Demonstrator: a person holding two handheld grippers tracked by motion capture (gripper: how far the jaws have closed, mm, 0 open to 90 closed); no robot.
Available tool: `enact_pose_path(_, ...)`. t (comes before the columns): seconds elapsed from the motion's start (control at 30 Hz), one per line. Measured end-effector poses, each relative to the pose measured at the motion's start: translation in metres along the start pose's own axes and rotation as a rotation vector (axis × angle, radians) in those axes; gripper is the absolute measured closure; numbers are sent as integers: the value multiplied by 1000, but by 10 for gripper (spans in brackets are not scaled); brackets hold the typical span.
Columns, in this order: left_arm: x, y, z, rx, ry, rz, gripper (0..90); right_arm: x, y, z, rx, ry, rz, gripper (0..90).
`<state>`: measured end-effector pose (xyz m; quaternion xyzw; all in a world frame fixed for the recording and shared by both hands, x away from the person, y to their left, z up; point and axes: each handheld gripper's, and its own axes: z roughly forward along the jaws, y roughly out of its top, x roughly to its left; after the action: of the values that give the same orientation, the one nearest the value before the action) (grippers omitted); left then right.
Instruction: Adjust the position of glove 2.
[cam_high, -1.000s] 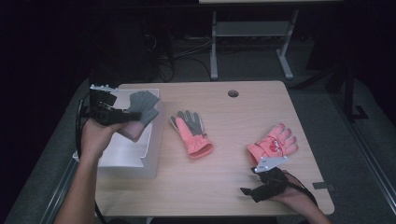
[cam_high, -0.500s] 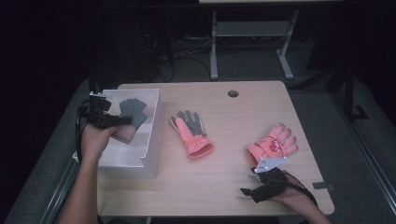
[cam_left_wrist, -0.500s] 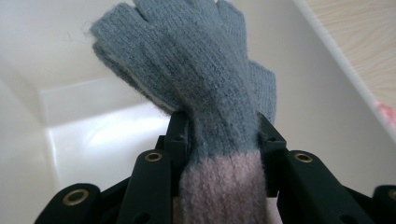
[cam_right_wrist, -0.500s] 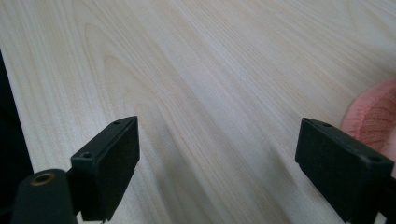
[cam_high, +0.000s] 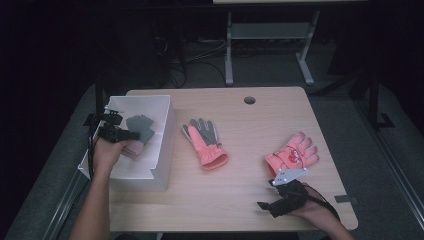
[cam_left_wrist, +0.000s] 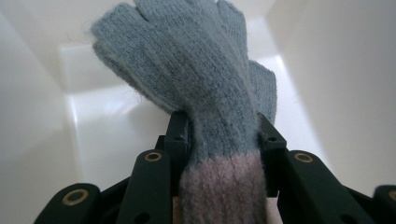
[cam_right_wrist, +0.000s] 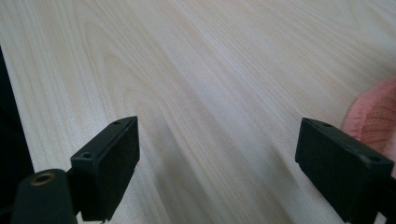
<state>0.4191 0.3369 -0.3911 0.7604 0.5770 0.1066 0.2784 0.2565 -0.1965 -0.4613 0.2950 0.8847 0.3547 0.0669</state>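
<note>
A grey knitted glove (cam_high: 140, 127) with a pale pink cuff hangs inside the white box (cam_high: 161, 145) at the table's left. My left gripper (cam_high: 134, 135) is shut on it near the cuff; in the left gripper view the jaws squeeze the glove (cam_left_wrist: 196, 79) from both sides, low between the box walls (cam_left_wrist: 345, 84). A second glove (cam_high: 204, 142), pink with grey palm, lies flat on the table right of the box. A pink glove (cam_high: 292, 155) lies at the right. My right gripper (cam_high: 261, 205) rests near the front edge, open, its fingertips (cam_right_wrist: 109, 163) wide apart over bare wood.
The wooden table (cam_high: 260, 130) has a round cable hole (cam_high: 249, 100) at the back. A metal stand (cam_high: 270, 35) and cables stand on the dark floor behind. The pink glove's edge (cam_right_wrist: 373, 116) shows at the right of the right gripper view.
My left gripper has carried the grey glove down from above the box's rim into the box. The right gripper has stayed where it was.
</note>
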Motion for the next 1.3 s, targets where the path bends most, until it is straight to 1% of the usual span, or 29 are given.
enact_pose_path(0.03,2,-1,3,8,12,11,648,0,0,0,3,0,8,134)
enact_pose_path(0.17,4,-5,11,38,23,7,644,0,0,1,4,0,1,134)
enact_pose_path(0.2,3,-5,13,47,33,8,643,0,0,1,4,0,3,135)
enact_pose_path(0.23,2,-5,16,57,54,20,641,0,0,1,4,1,3,135)
enact_pose_path(0.27,2,-5,17,68,63,18,639,0,0,0,7,0,9,134)
enact_pose_path(0.3,3,-5,19,77,69,29,638,0,0,0,6,2,9,135)
enact_pose_path(0.33,2,-5,20,83,66,14,636,0,0,0,4,3,10,135)
enact_pose_path(0.4,4,-6,23,103,72,28,629,0,0,0,4,4,6,135)
enact_pose_path(0.47,3,-6,25,107,89,37,616,1,0,0,4,4,5,135)
enact_pose_path(0.5,3,-7,25,102,97,37,605,1,0,0,3,6,5,134)
enact_pose_path(0.57,1,-7,28,106,111,24,555,0,0,0,3,5,3,135)
enact_pose_path(0.6,0,-6,28,112,119,23,512,0,0,-1,6,4,0,134)
enact_pose_path(0.7,-3,-6,31,112,161,15,387,1,0,-1,2,4,2,134)
enact_pose_path(0.8,-5,-4,31,110,174,8,273,1,0,-1,2,5,2,135)
enact_pose_path(0.87,-7,-3,28,102,185,3,229,0,0,-1,1,5,2,135)
enact_pose_path(0.93,-9,-1,22,68,183,-2,205,0,0,-1,2,7,2,135)
enact_pose_path(0.97,-10,0,20,62,182,-5,200,0,0,-1,2,7,2,134)
enact_pose_path(1.0,-10,2,17,66,182,0,188,1,0,-1,3,8,2,134)
enact_pose_path(1.1,-14,6,9,47,175,17,179,1,0,-1,3,8,3,134)
enact_pose_path(1.23,-16,10,-7,5,122,25,179,1,1,-1,5,9,4,135)
enact_pose_path(1.27,-18,10,-10,-5,109,17,180,1,1,-1,6,9,5,135)
enact_pose_path(1.3,-20,11,-15,-21,87,16,181,1,1,-1,6,9,5,135)
